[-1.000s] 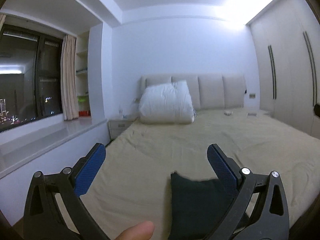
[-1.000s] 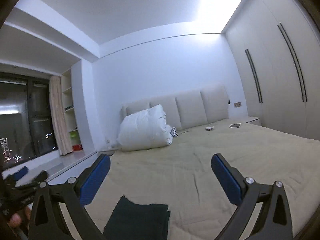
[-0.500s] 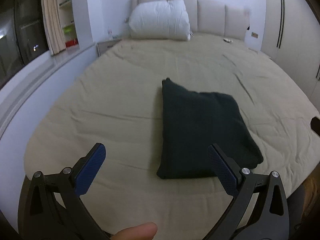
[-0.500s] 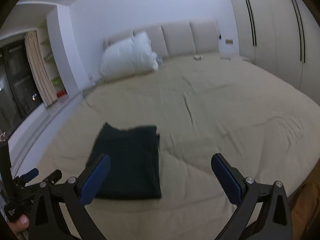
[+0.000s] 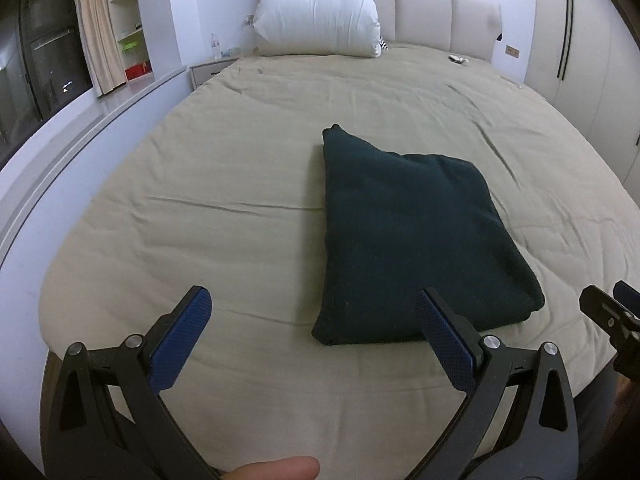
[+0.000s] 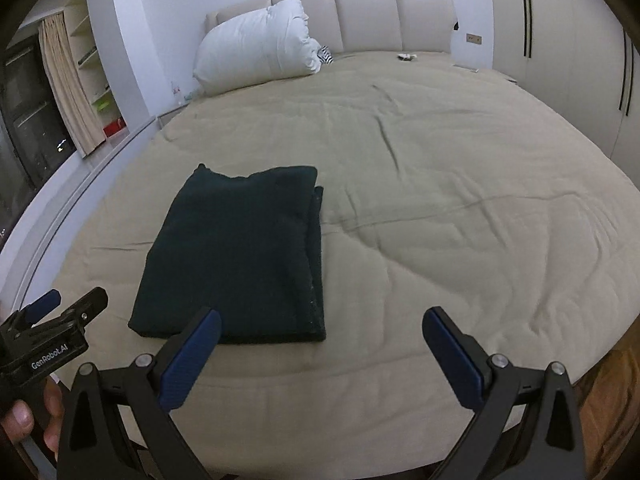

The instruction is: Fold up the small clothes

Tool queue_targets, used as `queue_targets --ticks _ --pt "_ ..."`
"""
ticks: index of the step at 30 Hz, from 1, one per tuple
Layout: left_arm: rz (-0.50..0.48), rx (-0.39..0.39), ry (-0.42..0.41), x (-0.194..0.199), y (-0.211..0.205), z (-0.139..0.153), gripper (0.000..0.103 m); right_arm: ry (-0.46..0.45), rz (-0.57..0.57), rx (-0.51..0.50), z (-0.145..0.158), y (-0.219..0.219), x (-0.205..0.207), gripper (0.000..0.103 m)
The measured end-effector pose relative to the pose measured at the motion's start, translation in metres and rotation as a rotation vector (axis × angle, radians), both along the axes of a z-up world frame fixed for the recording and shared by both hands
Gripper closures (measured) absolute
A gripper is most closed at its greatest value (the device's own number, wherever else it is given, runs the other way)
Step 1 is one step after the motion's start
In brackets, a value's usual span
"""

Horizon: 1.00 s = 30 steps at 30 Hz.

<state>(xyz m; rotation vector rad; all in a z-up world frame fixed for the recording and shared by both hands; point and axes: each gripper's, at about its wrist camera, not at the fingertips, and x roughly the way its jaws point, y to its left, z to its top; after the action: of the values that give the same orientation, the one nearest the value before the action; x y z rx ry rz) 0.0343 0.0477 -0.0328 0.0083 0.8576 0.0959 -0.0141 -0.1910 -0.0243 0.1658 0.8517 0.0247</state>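
A dark green garment [image 5: 412,240] lies folded into a rectangle on the beige bed [image 5: 224,184], near its front edge. It also shows in the right wrist view [image 6: 240,256]. My left gripper [image 5: 312,320] is open and empty, held above the bed's front edge, just in front of the garment's near left corner. My right gripper [image 6: 322,340] is open and empty, in front of the garment's near right corner. Each gripper shows at the edge of the other's view: the right one [image 5: 612,316], the left one [image 6: 52,320].
A white pillow [image 5: 316,16] leans on the padded headboard [image 5: 436,12]. Small items [image 5: 458,59] lie at the bed's far right. A nightstand [image 5: 208,70], window ledge [image 5: 80,120] and shelves stand left. Wardrobe doors [image 5: 576,40] line the right.
Both grippers have tilted down from the room's far wall to the bed and moved closer to the folded garment. Both stay open and the garment has not moved.
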Motion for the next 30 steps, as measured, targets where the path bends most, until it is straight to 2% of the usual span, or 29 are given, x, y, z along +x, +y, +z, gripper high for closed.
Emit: queue_targets --ticks 30 --pt "-0.003 -0.015 0.038 0.0073 0.0039 -0.0058 0.000 0.030 0.029 -0.010 -0.0069 0.0013 -0.0040 0.000"
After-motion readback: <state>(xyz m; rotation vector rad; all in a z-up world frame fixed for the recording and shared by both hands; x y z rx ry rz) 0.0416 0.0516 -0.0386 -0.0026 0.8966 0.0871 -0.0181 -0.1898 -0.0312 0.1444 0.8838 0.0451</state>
